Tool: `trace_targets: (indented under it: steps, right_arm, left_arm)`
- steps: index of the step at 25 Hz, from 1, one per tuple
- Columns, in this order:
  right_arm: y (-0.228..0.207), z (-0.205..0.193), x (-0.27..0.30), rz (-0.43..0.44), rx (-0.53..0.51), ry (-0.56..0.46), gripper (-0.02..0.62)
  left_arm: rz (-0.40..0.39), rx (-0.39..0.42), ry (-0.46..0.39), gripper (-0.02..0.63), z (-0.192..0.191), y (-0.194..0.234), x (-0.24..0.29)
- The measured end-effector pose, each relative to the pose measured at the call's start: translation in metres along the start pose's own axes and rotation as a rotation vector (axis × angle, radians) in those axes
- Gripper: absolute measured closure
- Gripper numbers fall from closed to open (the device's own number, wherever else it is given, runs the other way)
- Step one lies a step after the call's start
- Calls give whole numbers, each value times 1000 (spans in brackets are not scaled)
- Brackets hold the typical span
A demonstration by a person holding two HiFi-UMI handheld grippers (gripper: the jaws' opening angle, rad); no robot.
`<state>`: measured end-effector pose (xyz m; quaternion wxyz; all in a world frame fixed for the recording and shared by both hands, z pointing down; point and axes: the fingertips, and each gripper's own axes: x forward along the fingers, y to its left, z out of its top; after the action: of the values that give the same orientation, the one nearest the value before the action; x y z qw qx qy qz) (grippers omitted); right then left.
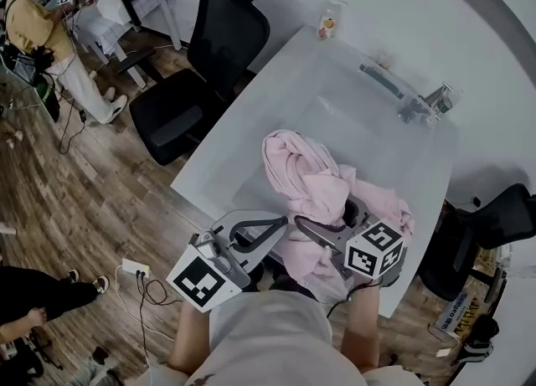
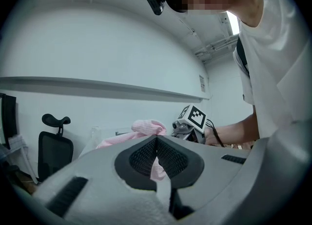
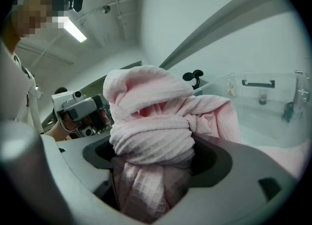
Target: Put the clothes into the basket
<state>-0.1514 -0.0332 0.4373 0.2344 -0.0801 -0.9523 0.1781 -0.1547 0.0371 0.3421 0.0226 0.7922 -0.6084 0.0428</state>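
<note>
Right gripper view — pink cloth buries the jaw tips

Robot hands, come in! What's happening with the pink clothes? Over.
Right gripper jaws clamped on pink clothes. Left gripper jaws pinching a fold. Clear bin ahead, nothing between.

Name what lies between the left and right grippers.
The bunched pink waffle-weave garment on the white table, seen in the head view.

No readable text, labels, numbers or signs.
</note>
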Motion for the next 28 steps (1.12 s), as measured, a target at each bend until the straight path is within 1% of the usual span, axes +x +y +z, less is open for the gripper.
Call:
trace_targets:
  steps: [2, 6, 13, 19, 23, 26, 28]
  right_arm:
    - [-3, -8, 4, 0, 3, 26, 178]
    - [-5, -21, 13, 10, 11, 68, 178]
    - [-3, -44, 31, 76, 44, 142, 178]
    - [-10, -71, 44, 94, 73, 231, 178]
    - [-16, -84, 52, 76, 60, 291, 178]
    - [-23, -95, 57, 42, 36, 351, 178]
    - [-26, -104, 58, 20, 20, 395, 176]
  left_arm:
    - [2, -3, 1, 601, -5, 0, 0]
    - [5, -47, 17, 601, -20, 0, 0]
    - [12, -80, 33, 601, -36, -1, 4]
    - [27, -96, 54, 601, -45, 2, 3]
    - [22, -71, 69, 601, -53, 3, 2]
    - [36, -118, 66, 601, -54, 6, 2]
    - [35, -123, 67, 601, -55, 6, 3]
